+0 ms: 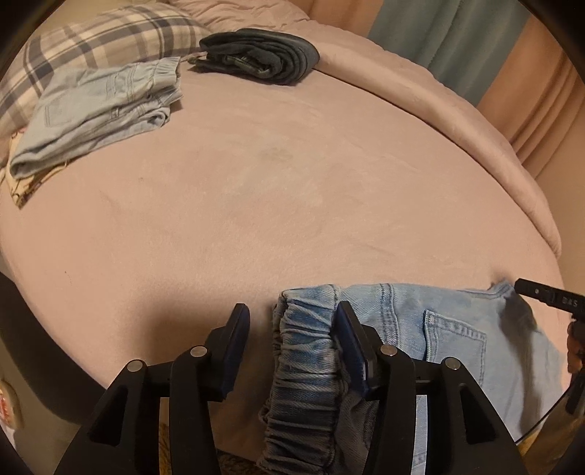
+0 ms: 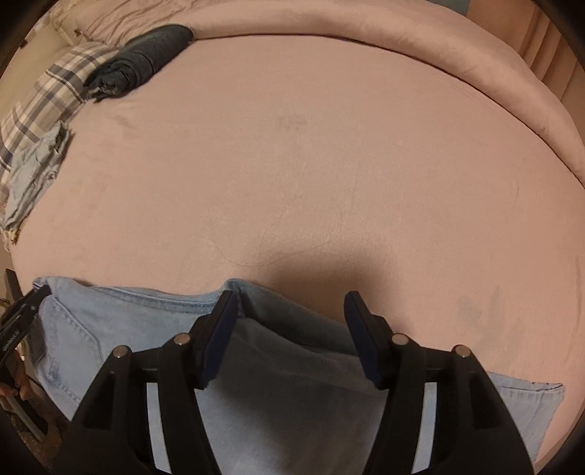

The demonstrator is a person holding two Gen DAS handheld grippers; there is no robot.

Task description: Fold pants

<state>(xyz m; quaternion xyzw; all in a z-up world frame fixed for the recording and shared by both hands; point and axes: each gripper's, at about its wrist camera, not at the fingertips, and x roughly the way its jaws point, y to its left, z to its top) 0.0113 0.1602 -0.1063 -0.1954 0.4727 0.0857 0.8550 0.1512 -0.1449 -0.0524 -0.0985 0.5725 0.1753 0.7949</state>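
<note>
Light blue denim pants (image 1: pixel 457 329) lie at the near edge of the pink bed, back pocket up. Their gathered elastic waistband (image 1: pixel 307 339) stands between the fingers of my left gripper (image 1: pixel 290 314). It rests against the right finger (image 1: pixel 347 329), while the left finger (image 1: pixel 234 329) stands apart from it over bare blanket, so the jaws are open. In the right wrist view, my right gripper (image 2: pixel 289 303) hovers open over a fold of the same pants (image 2: pixel 128 329), and its pads press nothing. Each gripper's tip also shows at the edge of the other view.
Folded light jeans (image 1: pixel 98 106) and a folded dark pair (image 1: pixel 259 54) lie at the far left by a plaid pillow (image 1: pixel 109 33). The pink blanket (image 1: pixel 292 182) spreads across the middle. Its rolled edge (image 1: pixel 475 128) runs along the far right, with curtains behind it.
</note>
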